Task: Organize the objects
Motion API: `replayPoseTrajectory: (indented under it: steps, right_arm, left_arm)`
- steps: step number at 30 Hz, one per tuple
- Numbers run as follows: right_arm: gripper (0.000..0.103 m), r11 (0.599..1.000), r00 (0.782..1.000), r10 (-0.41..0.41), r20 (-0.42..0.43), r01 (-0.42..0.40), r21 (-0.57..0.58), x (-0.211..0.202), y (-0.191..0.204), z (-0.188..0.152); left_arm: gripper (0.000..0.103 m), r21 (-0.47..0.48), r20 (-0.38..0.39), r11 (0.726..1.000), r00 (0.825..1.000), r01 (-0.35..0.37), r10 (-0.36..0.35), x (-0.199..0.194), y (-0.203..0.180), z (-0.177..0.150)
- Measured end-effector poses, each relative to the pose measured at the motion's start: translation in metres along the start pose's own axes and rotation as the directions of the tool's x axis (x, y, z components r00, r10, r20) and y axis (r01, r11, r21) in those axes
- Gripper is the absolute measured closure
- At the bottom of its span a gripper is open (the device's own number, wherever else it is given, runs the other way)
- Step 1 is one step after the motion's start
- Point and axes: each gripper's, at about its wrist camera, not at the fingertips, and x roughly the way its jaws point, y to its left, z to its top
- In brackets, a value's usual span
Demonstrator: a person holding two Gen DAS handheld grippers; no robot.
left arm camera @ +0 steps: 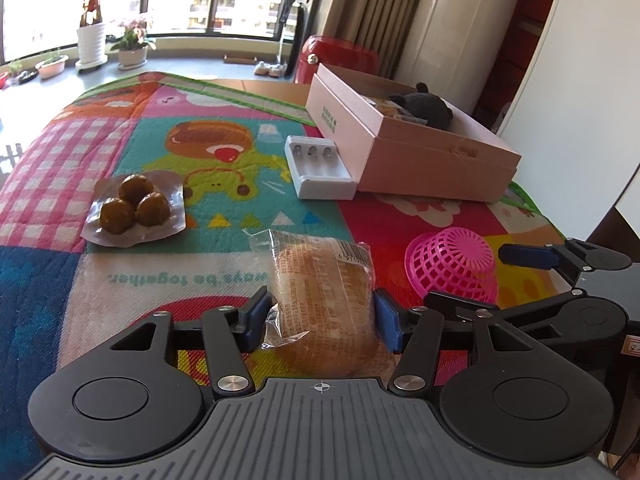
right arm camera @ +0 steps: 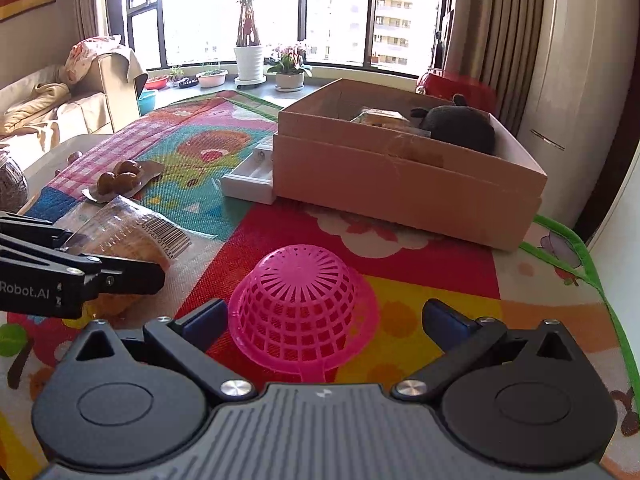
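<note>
left tongs (left arm camera: 320, 322): pads against both sides of wrapped bread (left arm camera: 326, 280), clamped | right tongs (right arm camera: 326, 322): apart, astride upturned pink basket (right arm camera: 300, 304), not touching | beyond bread: pack of brown balls (left arm camera: 134, 208), white charger (left arm camera: 320, 168), pink box (left arm camera: 400, 140) with dark plush toy (left arm camera: 424, 106) | all on patterned mat (left arm camera: 200, 152)

Left gripper (left arm camera: 322, 322) pointing down and forward, blue pads (left arm camera: 387, 326) sitting against both sides of a wrapped bread pack (left arm camera: 324, 300), jaws about half spread. Right gripper (right arm camera: 326, 324) angling downward likewise, jaws standing wide, pads clear of a pink basket (right arm camera: 300, 300) between them.
</note>
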Motion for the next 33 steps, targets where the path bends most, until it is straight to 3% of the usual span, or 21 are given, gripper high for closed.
replayPoseTrajectory:
  steps: [5, 15, 19, 23, 30, 32, 33]
  right_arm:
    - [0.028, 1.000, 1.000, 0.010, 0.017, -0.010, 0.009, -0.003, 0.000, -0.002]
    - [0.047, 0.998, 0.999, 0.028, 0.024, -0.029, 0.063, -0.011, -0.008, -0.001]
    - [0.065, 0.995, 0.998, 0.052, 0.047, -0.056, 0.085, -0.024, -0.013, 0.004]
    - [0.065, 0.998, 0.996, 0.028, 0.083, -0.032, 0.047, -0.036, -0.016, 0.004]
    - [0.065, 0.999, 0.997, 0.021, 0.072, -0.024, 0.040, -0.045, -0.033, -0.005]
    - [0.052, 0.999, 0.998, 0.031, 0.061, -0.032, 0.028, -0.043, -0.035, -0.005]
    - [0.035, 0.999, 0.998, 0.030, 0.061, -0.031, 0.022, -0.042, -0.034, -0.005]
  left_arm:
    - [0.043, 0.016, 0.002, 1.000, 1.000, -0.009, 0.009, 0.000, -0.003, -0.001]
    - [0.043, 0.016, 0.032, 1.000, 0.999, -0.018, 0.017, -0.001, -0.004, -0.005]
    - [0.043, -0.001, 0.040, 1.000, 0.999, -0.011, 0.011, -0.002, -0.002, -0.006]
    - [0.043, 0.008, 0.036, 1.000, 0.999, -0.021, 0.020, -0.001, -0.004, -0.005]
    - [0.044, 0.005, 0.039, 1.000, 0.999, -0.023, 0.022, -0.002, -0.004, -0.006]
    - [0.044, 0.009, 0.042, 1.000, 0.999, -0.021, 0.020, -0.002, -0.004, -0.007]
    - [0.044, 0.010, 0.044, 1.000, 0.999, -0.019, 0.019, -0.002, -0.004, -0.008]
